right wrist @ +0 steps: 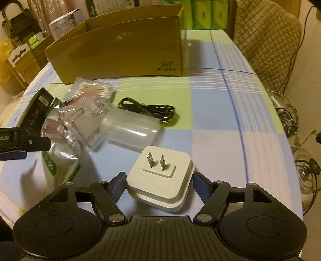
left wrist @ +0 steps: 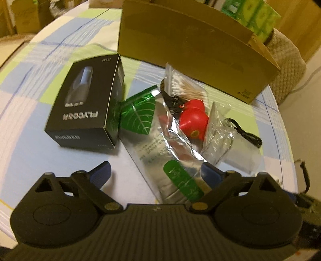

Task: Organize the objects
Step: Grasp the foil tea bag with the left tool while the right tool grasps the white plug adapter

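In the left wrist view my left gripper [left wrist: 158, 170] is open, its fingers on either side of the near end of a silver and green foil pouch [left wrist: 160, 144]. A black Flyco box [left wrist: 86, 102] lies to its left. A red toy [left wrist: 192, 118], a bag of cotton swabs [left wrist: 176, 86] and a black cable [left wrist: 246, 132] lie behind. In the right wrist view my right gripper [right wrist: 158, 184] is open around a white plug adapter [right wrist: 162, 180] that rests on the table, prongs up. An open cardboard box [right wrist: 124, 50] stands at the back.
A clear plastic roll [right wrist: 130, 128] and crumpled clear bags [right wrist: 80, 116] lie mid-table on the checked tablecloth [right wrist: 220, 112]. A quilted chair back [right wrist: 266, 40] stands at the far right. Green packages [left wrist: 254, 14] sit behind the box. Fans [right wrist: 307, 172] stand beyond the right table edge.
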`<state>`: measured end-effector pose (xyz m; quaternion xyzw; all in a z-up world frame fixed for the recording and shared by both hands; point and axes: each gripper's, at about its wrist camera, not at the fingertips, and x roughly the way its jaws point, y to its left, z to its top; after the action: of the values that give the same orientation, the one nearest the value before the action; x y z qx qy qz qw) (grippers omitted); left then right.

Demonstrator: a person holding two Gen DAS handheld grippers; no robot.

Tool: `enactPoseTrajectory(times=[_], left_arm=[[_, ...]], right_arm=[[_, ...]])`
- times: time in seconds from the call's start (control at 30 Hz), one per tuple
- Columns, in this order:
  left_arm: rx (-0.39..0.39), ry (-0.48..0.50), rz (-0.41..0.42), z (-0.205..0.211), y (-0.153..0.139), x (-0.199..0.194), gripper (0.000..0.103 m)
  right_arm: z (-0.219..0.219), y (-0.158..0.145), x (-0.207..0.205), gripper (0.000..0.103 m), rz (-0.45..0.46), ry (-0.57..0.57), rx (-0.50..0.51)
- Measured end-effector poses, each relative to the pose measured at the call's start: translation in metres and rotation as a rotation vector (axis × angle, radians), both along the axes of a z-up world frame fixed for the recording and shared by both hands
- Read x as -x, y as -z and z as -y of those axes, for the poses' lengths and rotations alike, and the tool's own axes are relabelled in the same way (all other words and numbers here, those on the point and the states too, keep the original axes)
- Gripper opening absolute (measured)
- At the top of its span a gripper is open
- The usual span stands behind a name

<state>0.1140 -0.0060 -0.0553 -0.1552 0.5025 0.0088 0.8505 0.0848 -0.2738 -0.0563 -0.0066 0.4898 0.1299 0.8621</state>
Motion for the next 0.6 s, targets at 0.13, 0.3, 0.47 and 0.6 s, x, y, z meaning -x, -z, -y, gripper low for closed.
enactPoseTrajectory(times=[0.13, 0.3, 0.47, 0.6], left_arm=[[0.080, -0.055, 0.001, -0.003, 0.009, -0.005, 0.083], [0.106, -0.072, -0.010, 0.000, 0.016, -0.014, 0.077], [0.064, -0.049, 0.000, 0.004, 0.013, -0.014, 0.056], [0.035, 0.000, -0.004, 0.003, 0.005, -0.006, 0.043]], right_arm=[[0.006, 0.000, -0.005, 0.069, 0.002, -0.001, -0.006], [0.010, 0.001, -0.009, 0.069, 0.006, 0.000, -0.016], [0.016, -0.003, -0.008, 0.069, 0.015, 0.010, -0.033], [0.020, -0.007, -0.005, 0.069, 0.022, 0.009, -0.039]])
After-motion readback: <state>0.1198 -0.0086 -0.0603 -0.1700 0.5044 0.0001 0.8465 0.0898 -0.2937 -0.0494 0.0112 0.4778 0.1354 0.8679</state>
